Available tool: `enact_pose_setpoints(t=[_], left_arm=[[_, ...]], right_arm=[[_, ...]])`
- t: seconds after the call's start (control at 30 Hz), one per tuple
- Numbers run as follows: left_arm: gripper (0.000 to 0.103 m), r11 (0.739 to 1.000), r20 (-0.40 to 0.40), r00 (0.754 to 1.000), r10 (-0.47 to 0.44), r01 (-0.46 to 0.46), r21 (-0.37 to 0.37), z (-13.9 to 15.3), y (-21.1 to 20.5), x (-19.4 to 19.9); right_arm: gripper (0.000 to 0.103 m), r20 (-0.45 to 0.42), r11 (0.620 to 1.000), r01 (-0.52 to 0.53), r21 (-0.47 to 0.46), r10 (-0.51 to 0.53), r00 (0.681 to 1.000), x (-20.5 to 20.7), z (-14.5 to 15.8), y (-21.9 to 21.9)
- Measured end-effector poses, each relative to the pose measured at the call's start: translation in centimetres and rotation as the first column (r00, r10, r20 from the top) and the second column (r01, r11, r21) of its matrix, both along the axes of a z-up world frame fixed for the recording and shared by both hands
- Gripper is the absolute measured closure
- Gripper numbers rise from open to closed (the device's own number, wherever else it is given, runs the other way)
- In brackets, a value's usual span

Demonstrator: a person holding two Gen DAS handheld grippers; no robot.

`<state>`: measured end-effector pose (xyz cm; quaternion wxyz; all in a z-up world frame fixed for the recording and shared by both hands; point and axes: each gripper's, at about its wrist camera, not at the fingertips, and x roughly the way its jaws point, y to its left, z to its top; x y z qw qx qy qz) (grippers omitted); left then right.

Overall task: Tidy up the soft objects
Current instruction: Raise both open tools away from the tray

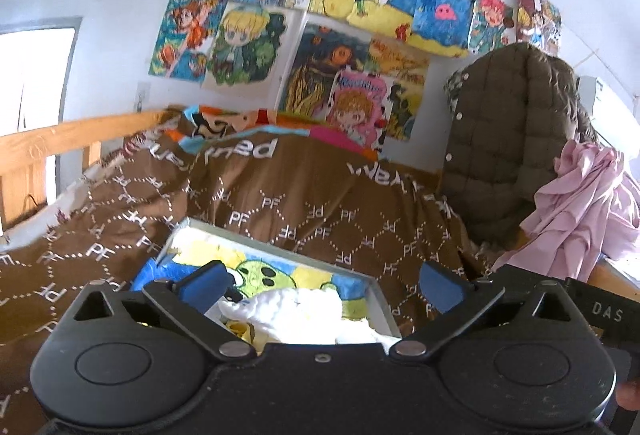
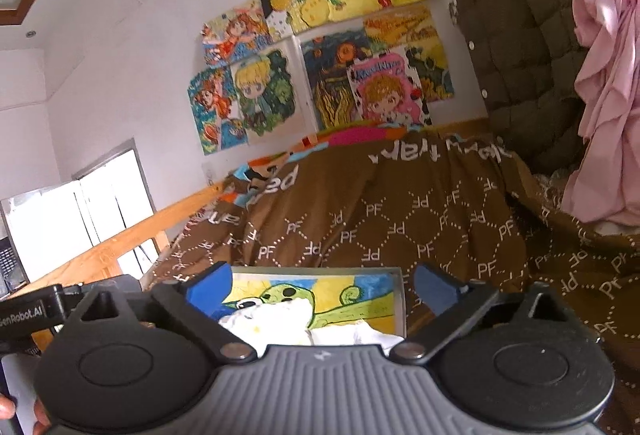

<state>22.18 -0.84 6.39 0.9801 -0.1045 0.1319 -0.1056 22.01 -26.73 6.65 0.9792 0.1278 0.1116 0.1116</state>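
Both grippers hover with fingers spread wide over a shallow box on a brown bedspread.

Left wrist view: the left gripper (image 1: 324, 281) has its blue-padded fingers (image 1: 206, 279) far apart and grips nothing; beneath and between them a white soft cloth (image 1: 296, 309) lies crumpled inside the grey-rimmed box (image 1: 378, 299), whose bottom carries a bright cartoon drawing. The box rests on the brown bedspread (image 1: 280, 211), with a quilted olive jacket (image 1: 504, 139) and a pink garment (image 1: 576, 207) hanging at the right. Right wrist view: the right gripper (image 2: 322, 285) is likewise spread wide and empty, its fingers (image 2: 210, 289) flanking the same box (image 2: 400, 299), where the white cloth (image 2: 280, 319) sits at the near end, just below the fingertips.
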Motion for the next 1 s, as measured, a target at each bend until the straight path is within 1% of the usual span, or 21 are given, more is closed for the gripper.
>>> enact_pose_setpoints(t=[0.1, 0.33, 0.53, 0.63, 0.8, 0.93, 1.0], left_arm=[[0.001, 1.0, 0.018, 1.0, 0.0, 0.0, 0.004, 0.4, -0.1, -1.6], [0.001, 0.999, 0.059, 0.998, 0.005, -0.007, 0.042, 0.5, -0.5, -5.7], [0.001, 0.999, 0.065, 0.998, 0.005, -0.009, 0.051, 0.2, -0.5, -8.6], [0.001, 0.998, 0.063, 0.998, 0.017, -0.02, 0.056, -0.1, -0.4, -9.9], [0.001, 0.998, 0.019, 0.999, 0.035, -0.036, 0.057, -1.3, 0.4, -11.6], [0.001, 0.997, -0.018, 0.999, 0.041, -0.039, 0.068, -1.9, 0.8, -12.7], [0.001, 0.997, -0.028, 0.999, 0.047, -0.045, 0.07, -2.2, 1.0, -13.2]], right_arm=[[0.001, 0.033, 1.0, 0.0, -0.003, 0.0, 0.999, -1.8, 0.3, 0.1], [0.0, 0.085, 1.0, 0.002, -0.015, 0.0, 0.996, -5.9, 0.5, 0.0], [0.0, 0.125, 0.999, 0.002, -0.042, 0.003, 0.992, -9.1, 0.6, 0.1], [0.0, 0.135, 0.997, 0.003, -0.072, 0.007, 0.991, -10.7, 0.4, 0.4], [0.0, 0.12, 0.995, -0.006, -0.102, 0.018, 0.993, -12.7, -0.3, 0.9], [0.0, 0.092, 0.993, -0.011, -0.117, 0.022, 0.996, -13.8, -0.8, 1.2], [0.0, 0.061, 0.992, -0.013, -0.126, 0.021, 0.998, -14.1, -1.3, 1.3]])
